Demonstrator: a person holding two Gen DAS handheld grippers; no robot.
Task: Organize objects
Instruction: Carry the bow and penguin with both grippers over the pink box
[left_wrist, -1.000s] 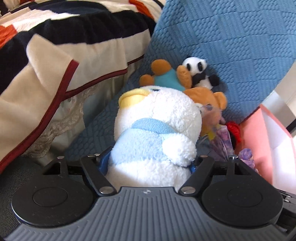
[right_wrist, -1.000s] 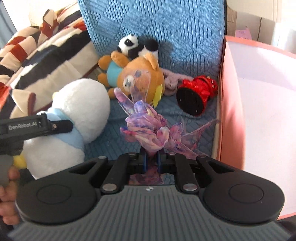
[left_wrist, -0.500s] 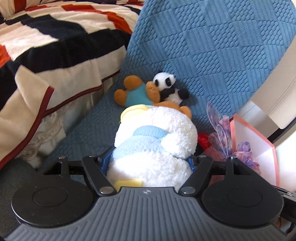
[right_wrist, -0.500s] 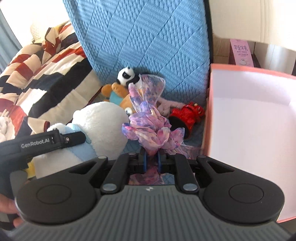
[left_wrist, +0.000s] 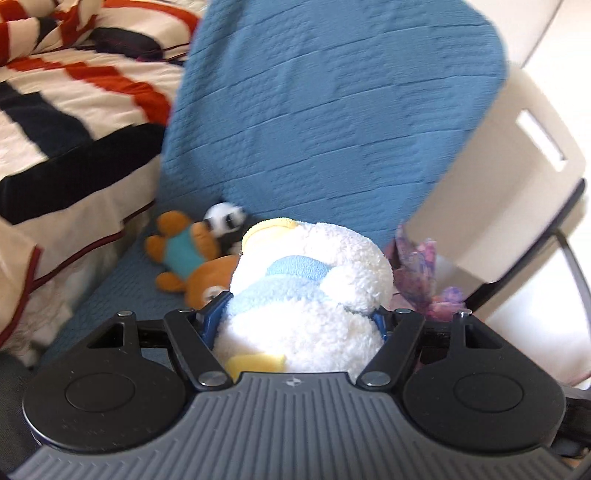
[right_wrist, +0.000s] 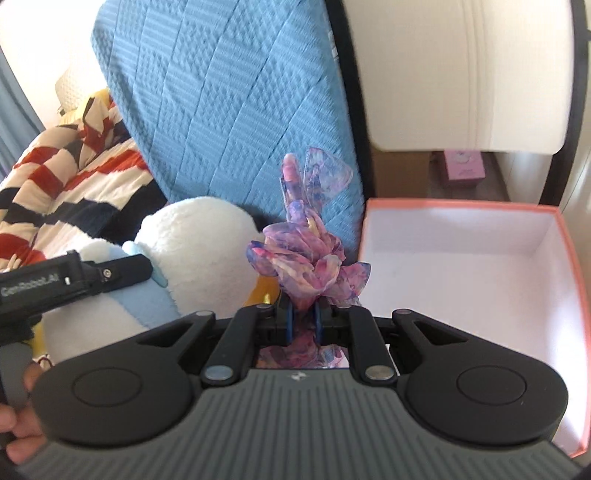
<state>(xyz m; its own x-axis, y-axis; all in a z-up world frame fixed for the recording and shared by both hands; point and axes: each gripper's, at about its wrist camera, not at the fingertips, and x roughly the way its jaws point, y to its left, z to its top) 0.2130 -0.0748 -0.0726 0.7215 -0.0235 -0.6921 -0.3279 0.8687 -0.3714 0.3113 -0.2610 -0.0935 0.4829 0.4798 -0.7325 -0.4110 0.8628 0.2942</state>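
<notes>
Right wrist view showed the right hand-held gripper (right_wrist: 302, 317) with its jaws pressed together on the knot of a purple-pink ribbon bow (right_wrist: 308, 254), whose loops stood up ahead of the fingers. The open pink box (right_wrist: 461, 202) lay just to the right of that bow and slightly ahead, white inside and seemingly empty, so the right hand was the nearer one to it; a short swing rightward over the near rim looked like the coming move. The left hand-held gripper (left_wrist: 295, 317) pinched a white plush duck with a pale blue scarf (left_wrist: 310, 280) across its body, head pointing away from the camera; its jaws had just eased inward a little. Both tools pointed steeply downward, held clear above the blue quilted seat (left_wrist: 332, 110). An orange plush bear (left_wrist: 184, 251) and a panda toy (left_wrist: 225, 218) lay on the seat below.
</notes>
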